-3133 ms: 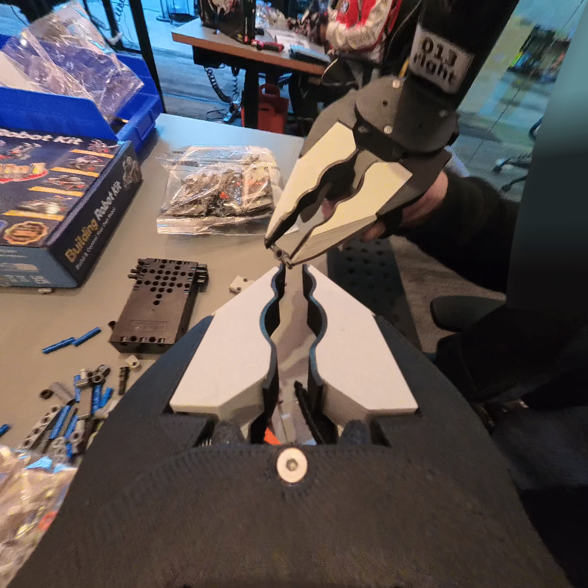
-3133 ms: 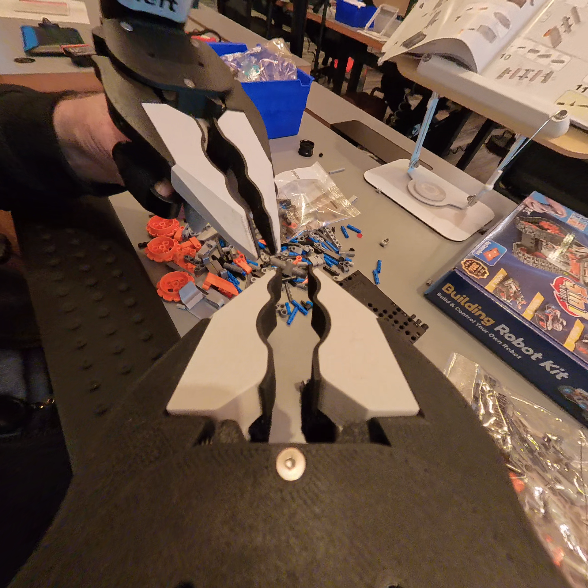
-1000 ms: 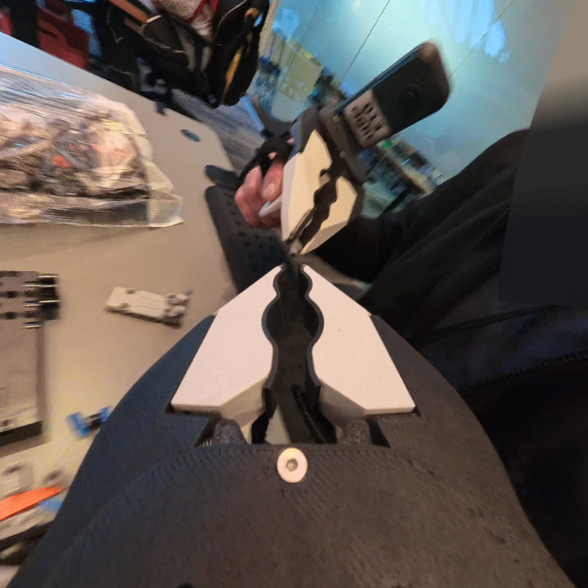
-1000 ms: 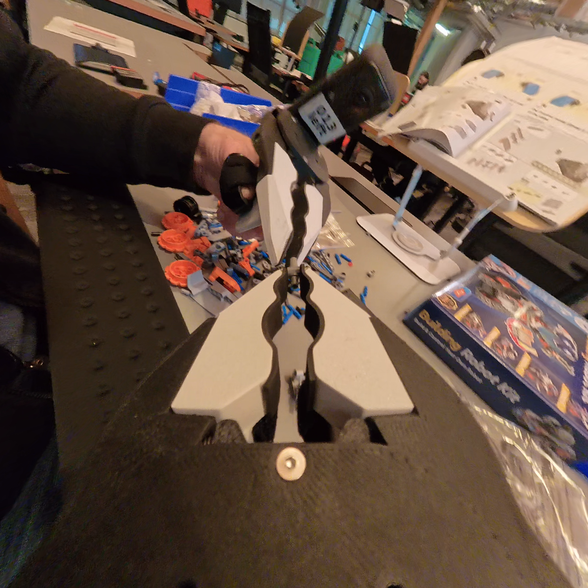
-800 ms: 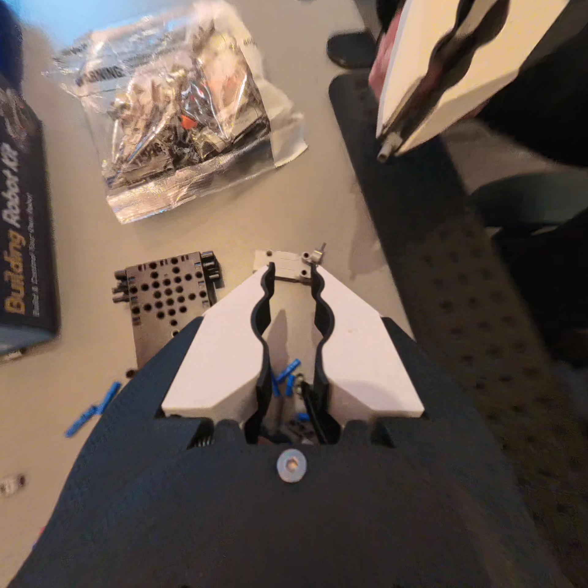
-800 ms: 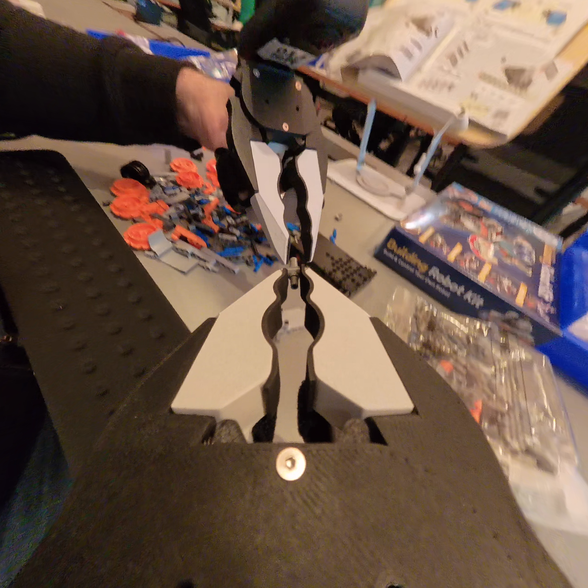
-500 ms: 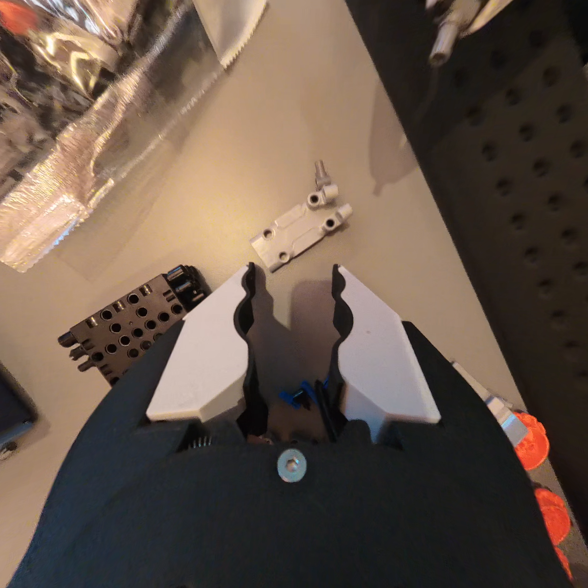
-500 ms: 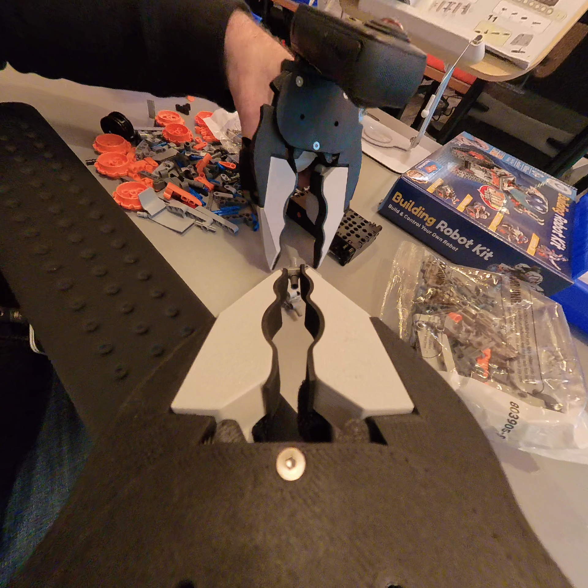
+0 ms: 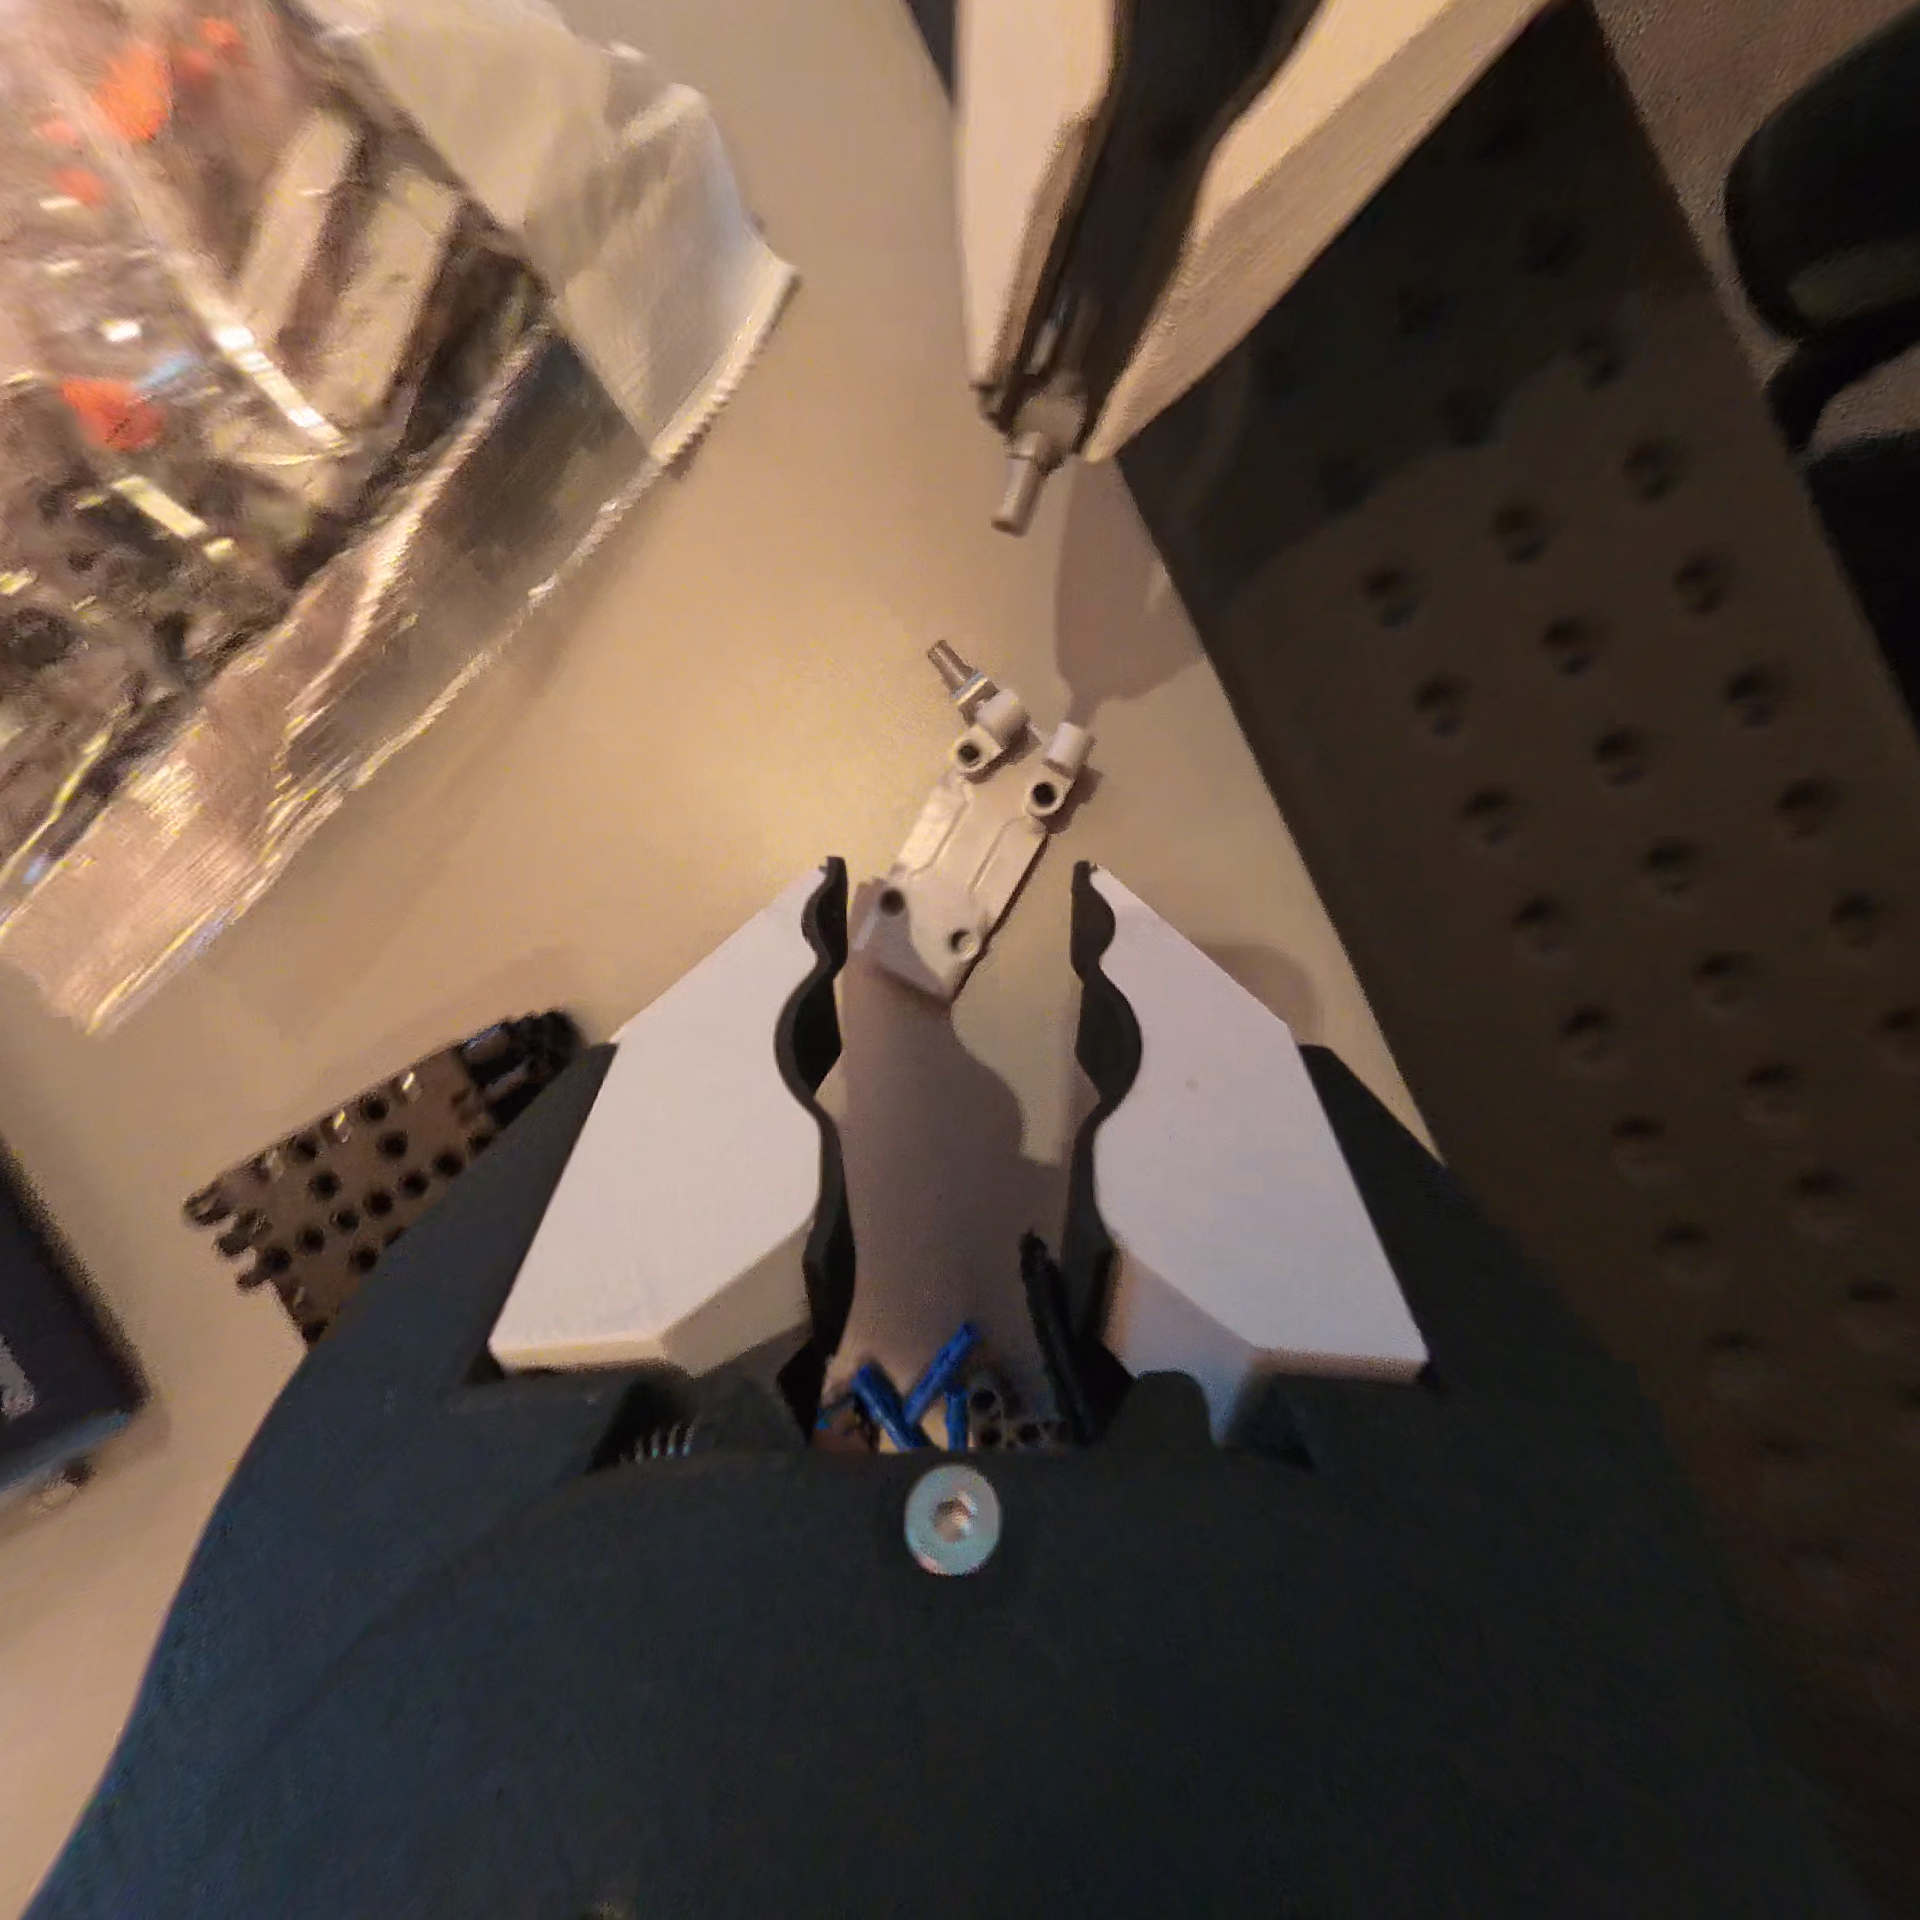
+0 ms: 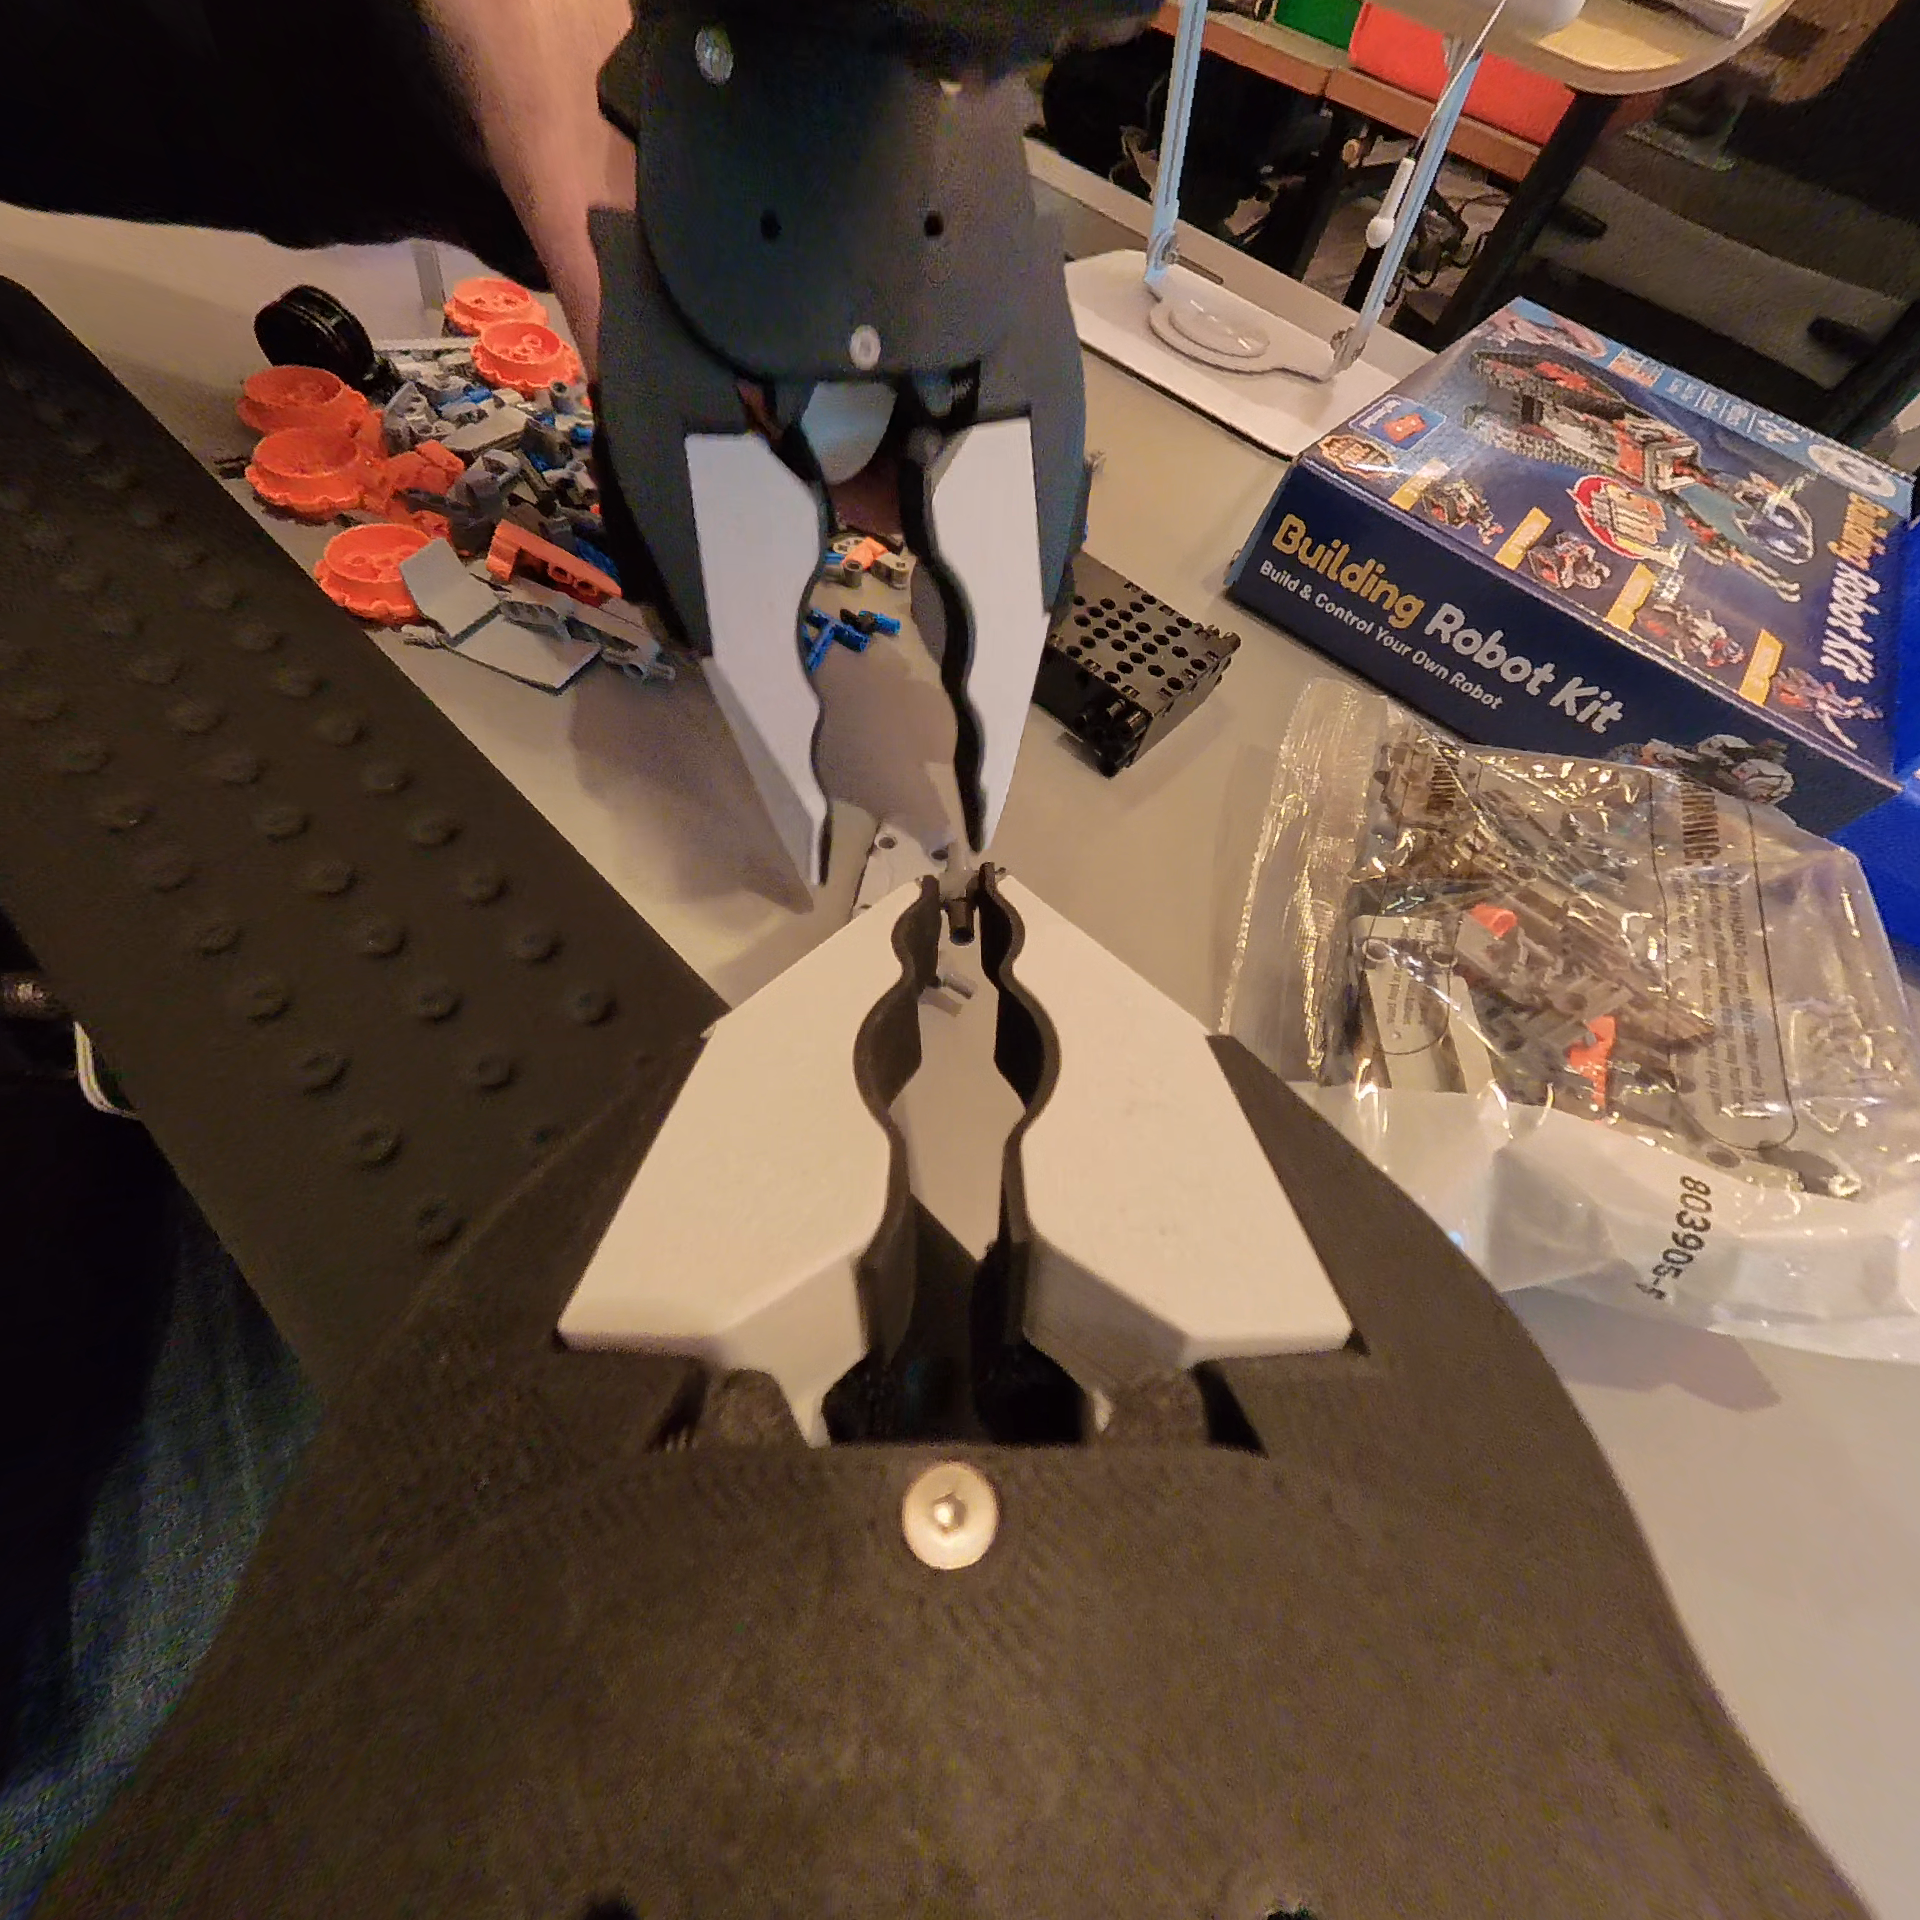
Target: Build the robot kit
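Observation:
A small light grey plate (image 9: pixel 966 831) with holes and a pin on one corner lies flat on the table. My left gripper (image 9: pixel 956 878) is open, its fingertips on either side of the plate's near end, not gripping it. My right gripper (image 10: pixel 961 899) is shut on a small grey pin (image 10: pixel 958 914). In the left wrist view the right gripper (image 9: pixel 1039 447) hangs just above the plate's far end with the pin (image 9: pixel 1016 497) sticking out. In the right wrist view the left gripper (image 10: pixel 899 847) points down over the plate (image 10: pixel 888 868).
A black perforated block (image 9: pixel 384 1153) lies left of the plate. A clear bag of parts (image 10: pixel 1558 935) and a blue kit box (image 10: pixel 1558 551) lie beyond. Orange and grey loose parts (image 10: pixel 447 499) are piled nearby. A black studded mat (image 9: pixel 1558 727) borders the table edge. About 7 cm separates my left fingertips from my right.
My left gripper has swung down to the table, opened wider, and come around the grey plate. My right gripper has kept the pin and come in close above the plate.

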Demonstrator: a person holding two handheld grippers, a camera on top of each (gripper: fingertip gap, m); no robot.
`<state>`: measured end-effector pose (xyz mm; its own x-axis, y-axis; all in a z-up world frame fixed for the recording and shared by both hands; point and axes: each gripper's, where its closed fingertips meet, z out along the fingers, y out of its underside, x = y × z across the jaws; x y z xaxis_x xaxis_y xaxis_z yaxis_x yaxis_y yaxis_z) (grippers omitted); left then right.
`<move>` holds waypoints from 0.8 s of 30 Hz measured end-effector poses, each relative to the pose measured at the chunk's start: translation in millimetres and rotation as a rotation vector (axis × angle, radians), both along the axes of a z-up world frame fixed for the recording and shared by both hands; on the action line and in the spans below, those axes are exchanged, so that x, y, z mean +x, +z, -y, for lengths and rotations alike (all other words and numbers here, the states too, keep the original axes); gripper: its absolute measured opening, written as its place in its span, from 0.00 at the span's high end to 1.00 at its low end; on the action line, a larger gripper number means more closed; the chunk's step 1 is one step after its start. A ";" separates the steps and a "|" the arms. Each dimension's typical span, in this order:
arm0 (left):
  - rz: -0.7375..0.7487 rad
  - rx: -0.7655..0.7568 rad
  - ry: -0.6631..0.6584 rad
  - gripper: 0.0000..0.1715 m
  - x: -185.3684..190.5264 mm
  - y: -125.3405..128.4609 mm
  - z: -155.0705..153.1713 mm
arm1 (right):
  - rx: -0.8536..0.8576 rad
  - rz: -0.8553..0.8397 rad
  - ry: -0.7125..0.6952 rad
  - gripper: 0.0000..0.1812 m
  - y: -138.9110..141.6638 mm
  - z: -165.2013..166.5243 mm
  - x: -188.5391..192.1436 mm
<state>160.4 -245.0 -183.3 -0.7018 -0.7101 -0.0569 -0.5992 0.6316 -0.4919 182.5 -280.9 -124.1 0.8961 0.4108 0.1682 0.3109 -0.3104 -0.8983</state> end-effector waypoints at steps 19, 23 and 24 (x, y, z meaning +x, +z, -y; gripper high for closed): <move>-0.030 -0.458 0.437 0.86 -12.9 19.8 44.1 | -0.031 -0.015 -0.046 0.97 -2.8 27.9 -7.7; -0.024 -0.376 0.452 0.86 -15.7 8.0 53.5 | -0.057 -0.025 -0.064 0.97 -8.6 43.4 -17.8; -0.010 -0.379 0.462 0.86 -13.8 8.5 53.1 | -0.062 -0.020 -0.072 0.97 -11.5 45.2 -19.3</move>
